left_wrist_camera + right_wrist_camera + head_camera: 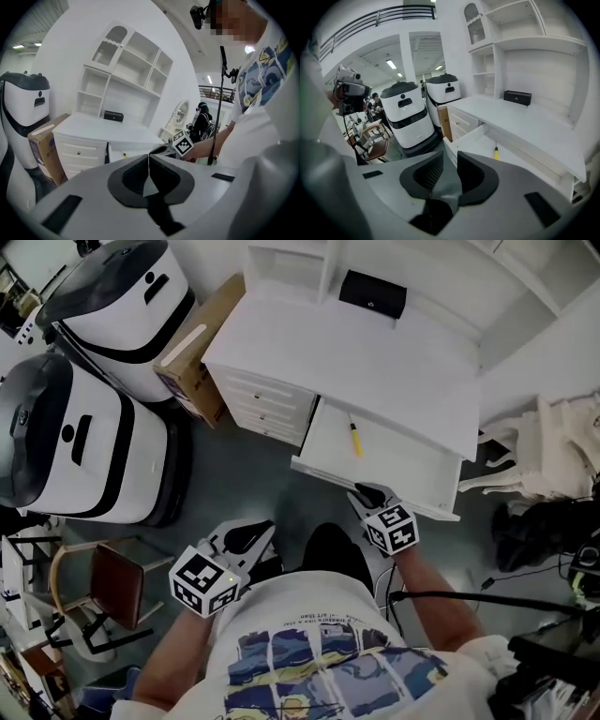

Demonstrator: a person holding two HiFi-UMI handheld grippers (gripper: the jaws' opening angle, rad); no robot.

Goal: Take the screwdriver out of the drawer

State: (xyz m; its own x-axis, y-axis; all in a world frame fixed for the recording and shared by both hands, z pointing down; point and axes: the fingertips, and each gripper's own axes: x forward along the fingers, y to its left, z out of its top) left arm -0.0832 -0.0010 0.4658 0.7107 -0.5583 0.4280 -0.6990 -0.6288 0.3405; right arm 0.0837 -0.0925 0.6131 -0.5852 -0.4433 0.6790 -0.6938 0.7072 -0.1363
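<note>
While the drawer (pixel 403 463) of a white desk (pixel 375 362) stands pulled out, a person seen from above holds a gripper in each hand in front of it. The screwdriver (pixel 356 439), with a yellow handle, lies alone on the drawer's bare white bottom, in its left half, running roughly front to back. The right gripper (pixel 368 493) hovers at the drawer's front edge, its jaws parted with nothing between them; its own view shows the screwdriver (pixel 496 152) beyond the jaws, untouched. The left gripper (pixel 251 535) hangs well back from the drawer and to its left, close to the person's body, its jaws pressed together and empty. This looks like the reach: the drawer is open and the tool has not been picked up. The next move probably calls for the right gripper to go forward and down into the drawer, set its jaws across the handle and close. The drawer bottom looks smooth and flat, so the tool could roll if nudged. Behind the drawer, the desk top carries only a small black box (pixel 372 293) below white shelves. Left of the drawer stand a cardboard box (pixel 202 348) and two large white-and-black machines (pixel 75 437), then a brown-seated chair (pixel 117 582). Grey floor (pixel 253 474) lies below.
</note>
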